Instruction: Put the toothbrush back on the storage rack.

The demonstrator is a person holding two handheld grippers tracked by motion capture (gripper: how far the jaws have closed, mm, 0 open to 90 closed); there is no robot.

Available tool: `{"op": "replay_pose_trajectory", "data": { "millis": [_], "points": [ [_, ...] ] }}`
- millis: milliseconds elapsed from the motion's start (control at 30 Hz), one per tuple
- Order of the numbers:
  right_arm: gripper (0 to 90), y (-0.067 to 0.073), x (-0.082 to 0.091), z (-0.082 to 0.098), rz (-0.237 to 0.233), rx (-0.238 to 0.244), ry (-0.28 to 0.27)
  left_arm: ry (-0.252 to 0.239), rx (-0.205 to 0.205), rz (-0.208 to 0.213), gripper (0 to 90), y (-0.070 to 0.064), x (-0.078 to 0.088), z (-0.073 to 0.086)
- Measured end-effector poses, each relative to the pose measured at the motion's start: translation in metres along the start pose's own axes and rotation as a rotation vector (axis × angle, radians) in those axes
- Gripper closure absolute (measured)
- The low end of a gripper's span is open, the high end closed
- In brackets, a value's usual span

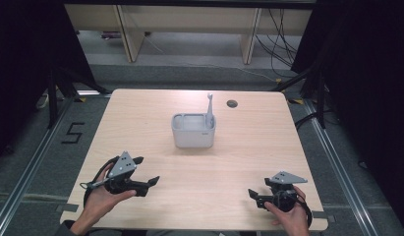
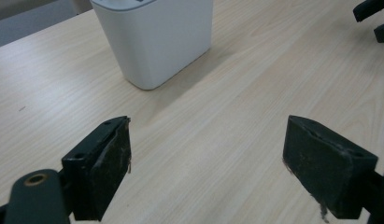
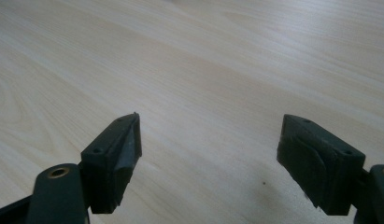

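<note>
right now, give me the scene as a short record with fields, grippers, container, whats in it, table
left gripper: open, nothing between the jaws, held at the near left of the table, pointing toward the container
right gripper: open, nothing between the jaws, near right of the table
container: pale grey rounded box, upright at mid table, apart from both grippers
contents: one pale utensil standing in the right end, sticking up above the rim; its kind is too small to tell
table: light wood, round cable hole near the far edge
</note>
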State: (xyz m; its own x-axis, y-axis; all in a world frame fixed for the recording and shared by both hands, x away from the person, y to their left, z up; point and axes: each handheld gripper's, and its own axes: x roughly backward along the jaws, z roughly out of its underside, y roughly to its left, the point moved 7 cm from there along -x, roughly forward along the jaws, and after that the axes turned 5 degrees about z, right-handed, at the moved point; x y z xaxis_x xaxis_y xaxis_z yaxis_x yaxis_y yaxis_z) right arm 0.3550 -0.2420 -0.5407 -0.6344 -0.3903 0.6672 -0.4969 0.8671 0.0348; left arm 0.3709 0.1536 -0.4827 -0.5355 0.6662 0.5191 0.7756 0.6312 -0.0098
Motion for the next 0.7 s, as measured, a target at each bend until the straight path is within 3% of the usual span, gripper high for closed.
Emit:
{"op": "replay_pose_trajectory", "data": {
  "millis": [167, 233, 267, 300, 467, 533, 567, 600, 633, 667, 700],
  "points": [
    [22.4, 0.000, 0.000, 0.000, -0.001, 0.002, 0.003, 0.018, -0.008, 0.000, 15.1, -0.002, 0.003, 0.009],
    [22.4, 0.000, 0.000, 0.000, 0.000, 0.000, -0.001, 0.045, -0.034, -0.005, 15.0, -0.001, 0.006, 0.013],
    [22.4, 0.000, 0.000, 0.000, 0.000, 0.000, 0.000, 0.033, -0.023, -0.007, 15.1, -0.002, 0.005, 0.013],
    [22.4, 0.000, 0.000, 0.000, 0.000, 0.000, 0.000, 0.039, -0.054, -0.012, 15.1, 0.000, 0.006, 0.014],
    [22.4, 0.000, 0.000, 0.000, 0.000, 0.004, 0.004, 0.029, -0.050, -0.013, 15.1, -0.002, 0.007, 0.018],
    [22.4, 0.000, 0.000, 0.000, 0.000, 0.003, 0.004, 0.072, -0.080, -0.019, 15.1, -0.001, 0.010, 0.022],
    [22.4, 0.000, 0.000, 0.000, 0.000, 0.003, 0.004, 0.056, -0.063, -0.009, 15.1, -0.005, 0.008, 0.024],
    [22.4, 0.000, 0.000, 0.000, 0.000, 0.003, 0.004, 0.056, -0.063, -0.009, 15.0, -0.005, 0.008, 0.024],
    [22.4, 0.000, 0.000, 0.000, -0.002, 0.004, 0.002, 0.084, -0.088, -0.008, 15.0, -0.004, 0.009, 0.026],
    [22.4, 0.000, 0.000, 0.000, -0.002, 0.005, 0.002, 0.073, -0.074, -0.011, 15.1, -0.006, 0.008, 0.027],
    [22.4, 0.000, 0.000, 0.000, -0.002, 0.004, 0.001, 0.111, -0.099, -0.016, 15.1, -0.006, 0.010, 0.032]
  ]
}}
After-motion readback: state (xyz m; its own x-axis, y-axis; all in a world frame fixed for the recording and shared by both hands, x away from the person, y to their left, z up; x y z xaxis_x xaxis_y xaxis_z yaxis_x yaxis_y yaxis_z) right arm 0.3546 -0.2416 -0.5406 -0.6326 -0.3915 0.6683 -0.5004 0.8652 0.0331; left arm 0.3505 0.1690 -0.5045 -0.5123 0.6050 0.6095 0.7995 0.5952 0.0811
